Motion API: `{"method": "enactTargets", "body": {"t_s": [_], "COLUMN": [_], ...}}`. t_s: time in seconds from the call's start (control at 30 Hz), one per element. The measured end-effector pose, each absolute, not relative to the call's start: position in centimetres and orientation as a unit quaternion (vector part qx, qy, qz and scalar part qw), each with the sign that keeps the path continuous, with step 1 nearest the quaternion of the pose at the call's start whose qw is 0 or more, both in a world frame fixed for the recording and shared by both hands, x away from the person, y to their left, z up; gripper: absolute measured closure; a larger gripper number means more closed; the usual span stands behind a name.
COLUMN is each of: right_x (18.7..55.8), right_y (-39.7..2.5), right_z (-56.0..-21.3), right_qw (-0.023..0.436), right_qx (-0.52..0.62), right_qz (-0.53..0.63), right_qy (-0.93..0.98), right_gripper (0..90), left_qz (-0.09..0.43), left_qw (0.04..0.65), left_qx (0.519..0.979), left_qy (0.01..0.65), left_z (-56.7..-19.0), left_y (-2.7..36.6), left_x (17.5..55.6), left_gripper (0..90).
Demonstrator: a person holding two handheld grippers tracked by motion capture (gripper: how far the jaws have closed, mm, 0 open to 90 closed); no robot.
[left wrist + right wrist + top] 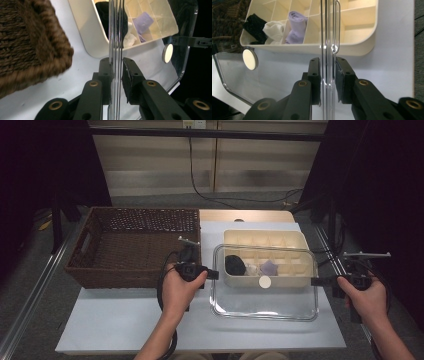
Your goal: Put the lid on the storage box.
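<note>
A clear plastic lid (pixel 265 302) with a white round knob (pixel 265 281) hangs level, partly over a cream divided box (pixel 265 238) on the white table. My left gripper (pixel 216 274) is shut on the lid's left edge and my right gripper (pixel 315 281) on its right edge. In the left gripper view the lid's edge (pixel 115 37) runs up between the jaws of the left gripper (pixel 116 67). The right gripper view shows the same edge-on lid (pixel 328 37) inside the right gripper (pixel 327 66). The box holds a black sock (pixel 255 23), a white sock (pixel 274 30) and a purple sock (pixel 297 23).
A large brown wicker basket (pixel 135 245) stands to the left of the box, close to my left hand. Bare white tabletop (pixel 120 320) lies in front of it. The table's right edge (pixel 332 310) runs just under my right hand.
</note>
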State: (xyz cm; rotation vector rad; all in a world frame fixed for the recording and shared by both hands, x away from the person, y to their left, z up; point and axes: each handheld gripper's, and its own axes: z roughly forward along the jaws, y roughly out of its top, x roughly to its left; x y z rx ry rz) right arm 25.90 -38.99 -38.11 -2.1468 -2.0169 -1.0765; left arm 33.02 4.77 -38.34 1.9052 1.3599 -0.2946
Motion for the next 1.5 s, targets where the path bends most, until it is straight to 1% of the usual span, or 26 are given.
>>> {"method": "enactTargets", "body": {"t_s": [0.47, 0.67, 0.7, 0.77, 0.83, 0.87, 0.93, 1.03, 1.13, 1.17, 1.3, 1.37, 1.43, 1.47, 1.5], "right_x": [28.4, 29.9, 30.1, 30.4, 30.7, 30.9, 31.2, 31.5, 31.7, 31.8, 32.1, 32.0, 32.0, 32.1, 32.1], "right_y": [-40.2, -40.3, -40.3, -40.1, -40.0, -40.0, -40.0, -40.1, -40.2, -40.2, -40.1, -40.0, -39.9, -39.9, -39.7], "right_z": [-38.0, -38.0, -38.1, -38.2, -38.5, -38.6, -38.4, -38.3, -38.3, -38.3, -38.5, -38.7, -38.9, -39.1, -39.2], "right_qw": [-0.014, -0.024, -0.026, -0.03, -0.04, -0.037, -0.052, -0.059, -0.059, -0.059, -0.066, -0.072, -0.067, -0.067, -0.067], "right_qx": [-0.701, -0.708, -0.708, -0.71, -0.711, -0.714, -0.714, -0.716, -0.717, -0.716, -0.714, -0.71, -0.71, -0.709, -0.711], "right_qz": [-0.338, -0.334, -0.336, -0.332, -0.331, -0.329, -0.331, -0.324, -0.313, -0.318, -0.321, -0.322, -0.32, -0.318, -0.313], "right_qy": [-0.628, -0.622, -0.62, -0.62, -0.619, -0.617, -0.615, -0.616, -0.619, -0.619, -0.618, -0.622, -0.623, -0.627, -0.627], "right_gripper": [75.8, 75.4, 75.4, 75.1, 73.7, 73.6, 73.3, 73.2, 73.2, 73.2, 71.3, 69.6, 67.9, 67.8, 69.5], "left_qz": [-0.118, -0.098, -0.102, -0.096, -0.085, -0.086, -0.084, -0.085, -0.086, -0.079, -0.054, -0.041, -0.018, -0.005, 0.004], "left_qw": [0.379, 0.381, 0.381, 0.378, 0.374, 0.371, 0.368, 0.363, 0.365, 0.364, 0.359, 0.368, 0.378, 0.381, 0.384], "left_qx": [0.738, 0.737, 0.733, 0.735, 0.738, 0.739, 0.739, 0.74, 0.734, 0.734, 0.749, 0.752, 0.756, 0.761, 0.762], "left_qy": [0.546, 0.55, 0.554, 0.555, 0.555, 0.556, 0.558, 0.56, 0.566, 0.568, 0.554, 0.545, 0.534, 0.525, 0.522], "left_z": [-38.4, -38.4, -38.4, -38.6, -38.5, -38.6, -38.7, -39.0, -39.1, -39.0, -39.1, -39.0, -38.9, -38.9, -38.9], "left_y": [2.9, 2.4, 2.4, 2.3, 2.0, 1.8, 1.5, 1.0, 0.9, 0.7, 0.2, 0.1, -0.1, -0.1, -0.2], "left_x": [35.8, 36.6, 36.8, 37.0, 37.1, 37.2, 37.3, 37.6, 37.9, 37.9, 37.8, 37.7, 37.5, 37.5, 37.5], "left_gripper": [77.9, 77.7, 77.6, 77.5, 77.4, 76.9, 76.6, 75.7, 74.8, 74.6, 70.3, 67.8, 62.7, 58.5, 54.0]}}
